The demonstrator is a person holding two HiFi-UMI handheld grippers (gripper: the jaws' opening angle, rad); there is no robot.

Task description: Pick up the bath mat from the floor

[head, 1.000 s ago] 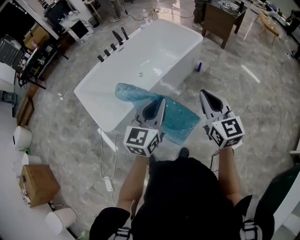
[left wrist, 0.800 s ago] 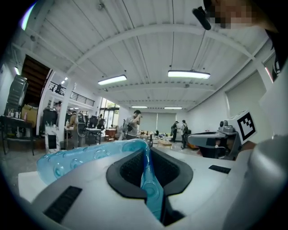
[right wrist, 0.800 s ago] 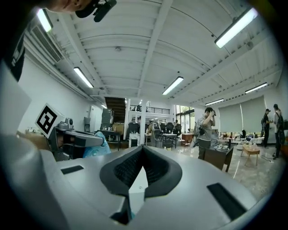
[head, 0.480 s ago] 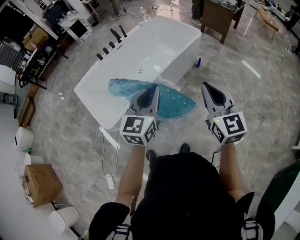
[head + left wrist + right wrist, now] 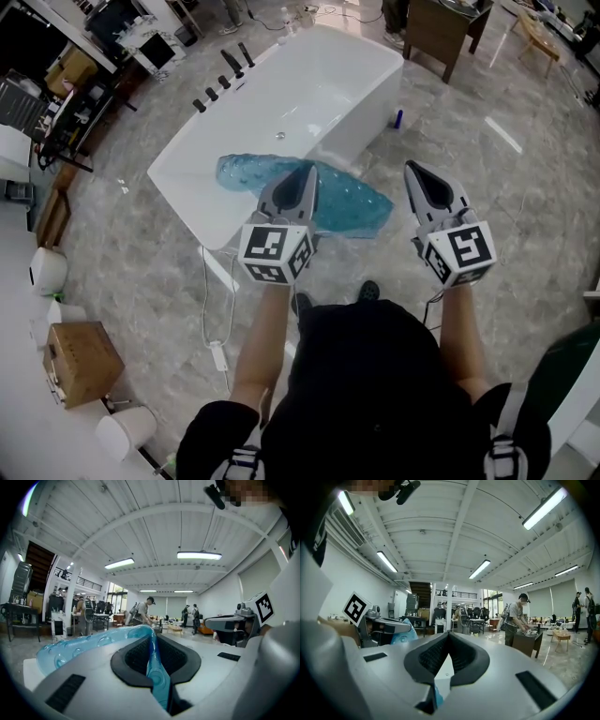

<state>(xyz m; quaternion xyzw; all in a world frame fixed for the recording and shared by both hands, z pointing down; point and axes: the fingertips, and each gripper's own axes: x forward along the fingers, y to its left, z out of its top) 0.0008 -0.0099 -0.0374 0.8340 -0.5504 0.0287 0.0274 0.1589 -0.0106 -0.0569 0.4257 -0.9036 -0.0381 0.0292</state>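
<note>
The bath mat (image 5: 349,202) is a translucent blue sheet with bubble-like bumps. It hangs off the floor in front of me, spread left and right across the near rim of the white bathtub (image 5: 309,84). My left gripper (image 5: 305,174) is shut on the mat's edge. In the left gripper view the mat (image 5: 89,646) runs pinched between the black pads (image 5: 136,656) and curls away to the left. My right gripper (image 5: 418,174) is to the right of the mat, apart from it, with its jaws together and nothing in them. The right gripper view shows the gripper (image 5: 449,637) and a bit of the mat (image 5: 401,637) at left.
Black taps (image 5: 223,80) line the tub's far left rim. A small blue bottle (image 5: 398,119) stands on the marble floor by the tub. A white cable and plug strip (image 5: 217,356) lie at my left, near a cardboard box (image 5: 80,361). A wooden desk (image 5: 436,26) stands beyond.
The mat has swung up and left, from drooping at lower right to spread out level over the tub rim. Both grippers have risen slightly; the left stays shut on the mat.
</note>
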